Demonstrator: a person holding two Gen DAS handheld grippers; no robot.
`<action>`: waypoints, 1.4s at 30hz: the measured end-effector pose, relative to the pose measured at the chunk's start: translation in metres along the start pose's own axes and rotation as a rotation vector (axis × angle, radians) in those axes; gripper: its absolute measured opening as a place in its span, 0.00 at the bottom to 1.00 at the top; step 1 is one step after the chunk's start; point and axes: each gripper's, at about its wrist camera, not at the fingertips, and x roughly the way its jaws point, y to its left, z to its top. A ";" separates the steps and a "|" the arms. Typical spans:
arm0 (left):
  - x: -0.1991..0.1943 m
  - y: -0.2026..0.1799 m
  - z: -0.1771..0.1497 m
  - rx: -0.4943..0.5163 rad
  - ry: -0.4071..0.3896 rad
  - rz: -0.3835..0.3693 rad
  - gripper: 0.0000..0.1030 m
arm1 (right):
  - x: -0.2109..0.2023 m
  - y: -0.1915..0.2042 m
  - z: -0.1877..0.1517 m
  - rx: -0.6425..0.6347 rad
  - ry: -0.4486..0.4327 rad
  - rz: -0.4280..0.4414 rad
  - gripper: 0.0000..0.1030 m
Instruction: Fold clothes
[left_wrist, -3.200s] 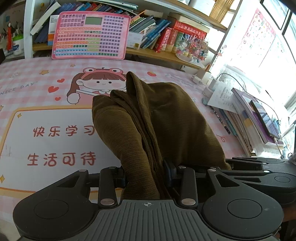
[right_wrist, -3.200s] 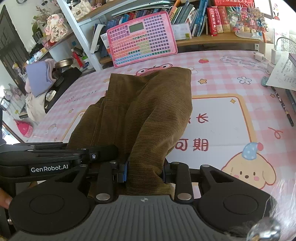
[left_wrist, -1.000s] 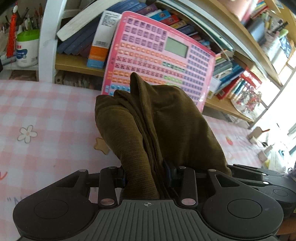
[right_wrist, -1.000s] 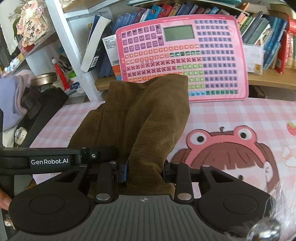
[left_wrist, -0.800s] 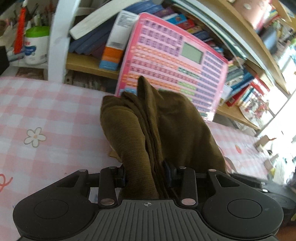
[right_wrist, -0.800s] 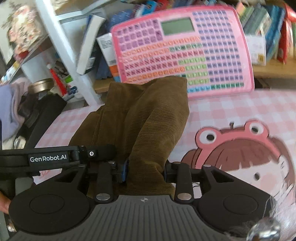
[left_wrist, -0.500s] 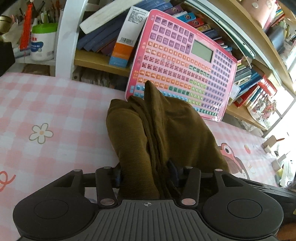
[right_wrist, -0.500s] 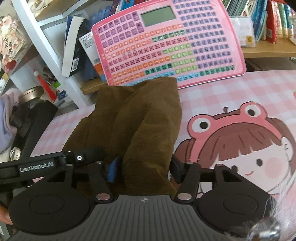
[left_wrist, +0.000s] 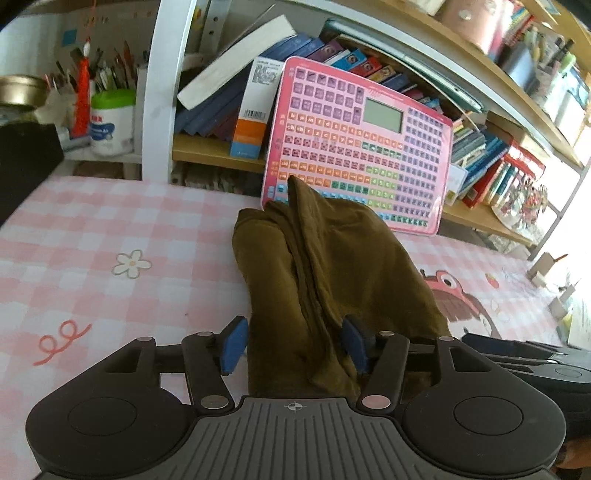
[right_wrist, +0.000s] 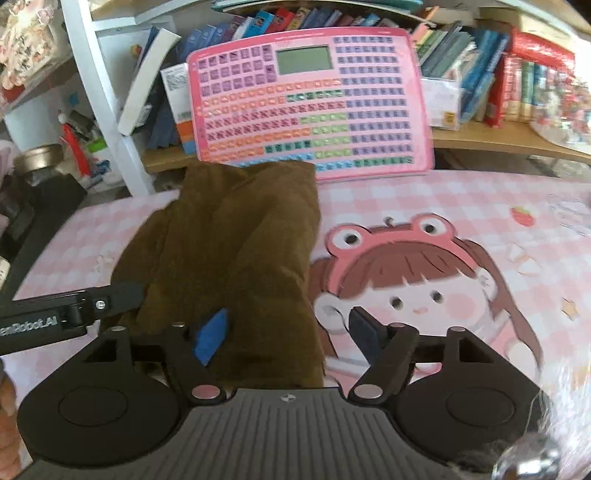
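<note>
The folded brown garment (left_wrist: 332, 280) lies on the pink checked table mat (left_wrist: 110, 236), its far end just in front of the pink keyboard toy (left_wrist: 362, 155) leaning on the bookshelf (left_wrist: 207, 147). The left gripper (left_wrist: 293, 343) straddles its near end, jaws wide, blue pads clear of the cloth. The right gripper (right_wrist: 288, 332) is also spread wide, the garment's edge lying between its fingers.
</note>
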 end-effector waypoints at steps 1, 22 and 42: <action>-0.005 -0.004 -0.003 0.015 -0.001 0.013 0.63 | -0.004 0.002 -0.003 -0.001 0.003 -0.018 0.71; -0.046 -0.034 -0.046 0.085 -0.040 0.119 0.90 | -0.050 0.007 -0.039 -0.111 -0.005 -0.127 0.87; -0.051 -0.033 -0.049 0.071 -0.040 0.152 0.93 | -0.054 0.013 -0.045 -0.117 0.007 -0.117 0.90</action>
